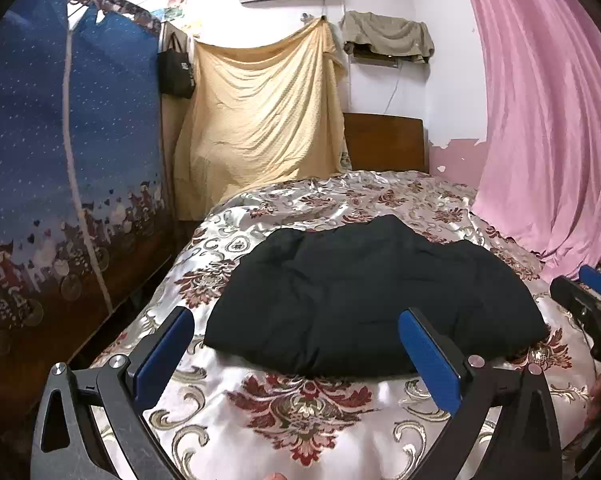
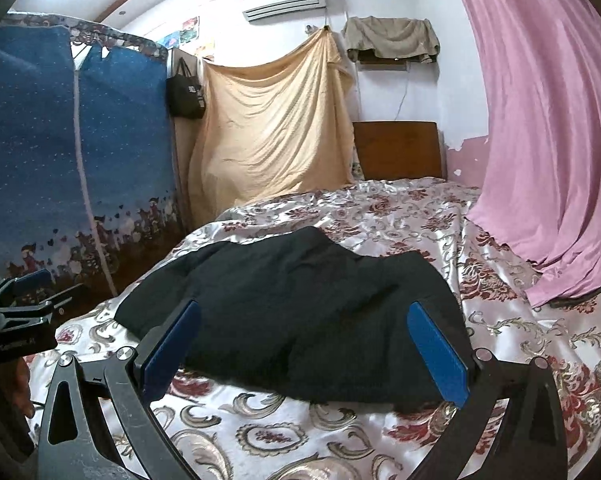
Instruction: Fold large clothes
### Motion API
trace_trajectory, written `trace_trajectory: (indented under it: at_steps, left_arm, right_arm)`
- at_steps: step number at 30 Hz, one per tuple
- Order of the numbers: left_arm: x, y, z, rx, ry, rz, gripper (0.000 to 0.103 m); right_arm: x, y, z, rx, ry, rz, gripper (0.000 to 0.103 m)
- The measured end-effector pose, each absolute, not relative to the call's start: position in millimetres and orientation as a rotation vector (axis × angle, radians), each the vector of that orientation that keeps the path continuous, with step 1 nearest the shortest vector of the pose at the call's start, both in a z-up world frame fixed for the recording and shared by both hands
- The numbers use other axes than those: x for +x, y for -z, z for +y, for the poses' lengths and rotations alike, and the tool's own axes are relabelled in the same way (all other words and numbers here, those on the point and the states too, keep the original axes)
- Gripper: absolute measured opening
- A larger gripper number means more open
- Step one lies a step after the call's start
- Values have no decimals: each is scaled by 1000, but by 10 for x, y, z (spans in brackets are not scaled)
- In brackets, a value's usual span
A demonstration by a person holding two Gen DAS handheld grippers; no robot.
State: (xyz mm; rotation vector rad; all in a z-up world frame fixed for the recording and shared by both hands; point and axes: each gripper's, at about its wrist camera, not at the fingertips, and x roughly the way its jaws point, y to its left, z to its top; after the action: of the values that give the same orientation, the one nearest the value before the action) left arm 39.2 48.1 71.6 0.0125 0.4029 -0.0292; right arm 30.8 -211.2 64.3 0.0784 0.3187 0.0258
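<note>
A black garment lies folded in a thick flat bundle on the floral satin bedspread. It also shows in the right wrist view. My left gripper is open and empty, held just in front of the bundle's near edge. My right gripper is open and empty, its blue pads standing over the bundle's near right part. The right gripper shows at the right edge of the left wrist view. The left gripper shows at the left edge of the right wrist view.
A blue fabric wardrobe stands left of the bed. A yellow sheet hangs at the back beside a wooden headboard. A pink curtain drapes onto the bed's right side. A black bag hangs by the wardrobe.
</note>
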Motion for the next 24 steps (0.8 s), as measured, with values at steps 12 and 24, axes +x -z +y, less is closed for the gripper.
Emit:
trace_trajectory:
  at_steps: [12,24]
  left_arm:
    - [248,-525,513,13,10,400,103]
    - [184,-454,470,11,12,400,103]
  right_arm:
    - [189,-418,-2100,97,-28,325,101]
    - [90,-403,-2074,98,-35,300,101]
